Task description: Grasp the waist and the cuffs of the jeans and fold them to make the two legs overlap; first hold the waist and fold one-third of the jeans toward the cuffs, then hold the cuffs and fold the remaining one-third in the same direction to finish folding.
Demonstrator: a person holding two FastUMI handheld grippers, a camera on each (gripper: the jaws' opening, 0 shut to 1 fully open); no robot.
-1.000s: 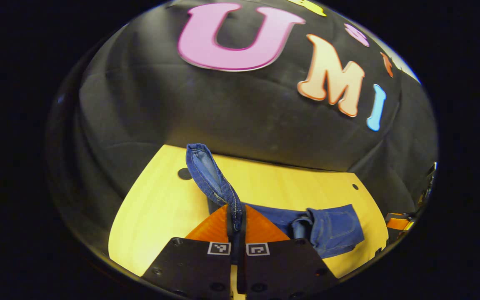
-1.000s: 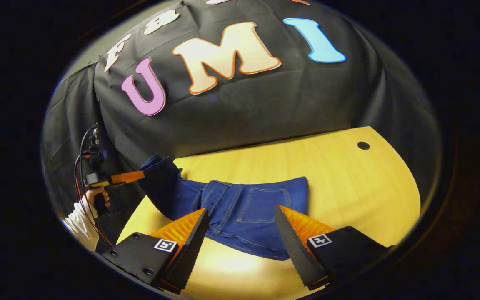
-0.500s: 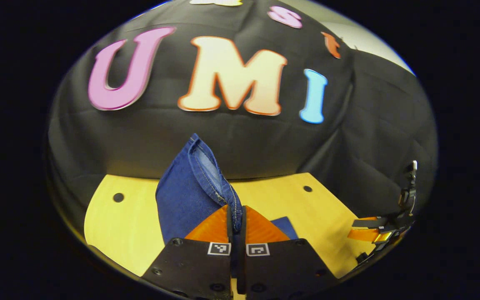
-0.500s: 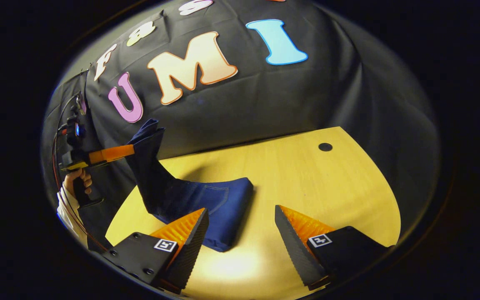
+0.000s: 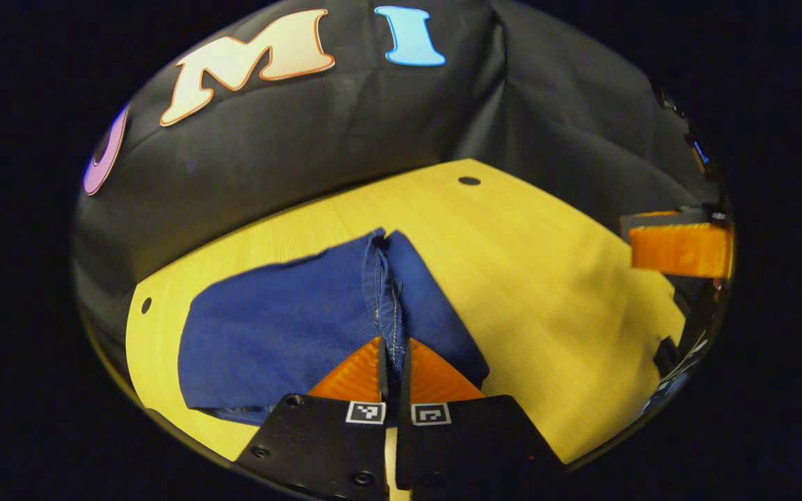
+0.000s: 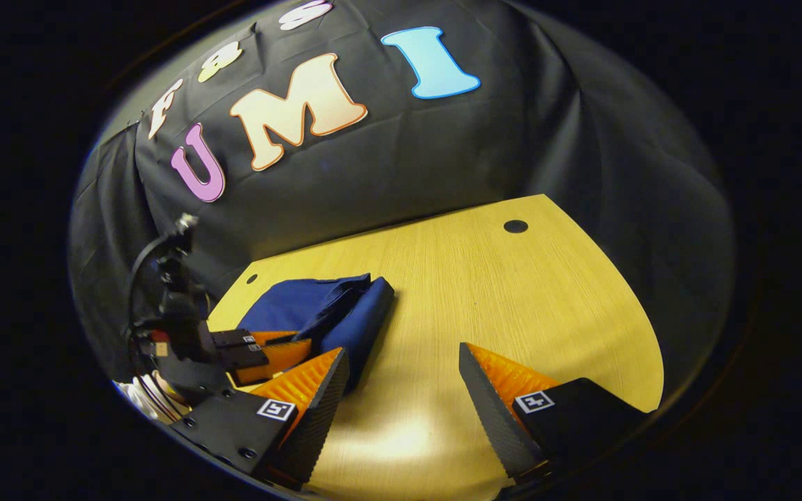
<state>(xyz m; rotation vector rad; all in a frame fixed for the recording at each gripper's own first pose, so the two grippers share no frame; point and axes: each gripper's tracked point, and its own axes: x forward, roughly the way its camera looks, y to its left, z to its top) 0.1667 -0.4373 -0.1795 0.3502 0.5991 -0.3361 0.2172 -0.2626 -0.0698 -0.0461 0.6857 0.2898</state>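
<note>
Two stitched cuff hems of the jeans (image 5: 282, 327) are pinched together in the left gripper (image 5: 394, 355), with the dark blue denim lying as a thick folded bundle on the yellow wooden table (image 5: 554, 292). Right of the jeans (image 6: 331, 313), over bare table (image 6: 498, 292), the right gripper (image 6: 401, 390) hangs with its fingers spread wide, grasping nothing.

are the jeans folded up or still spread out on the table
Folded. The jeans lie as a compact stacked bundle on the table, with the left gripper shut on a hemmed edge on top. The right gripper is open beside it.
</note>
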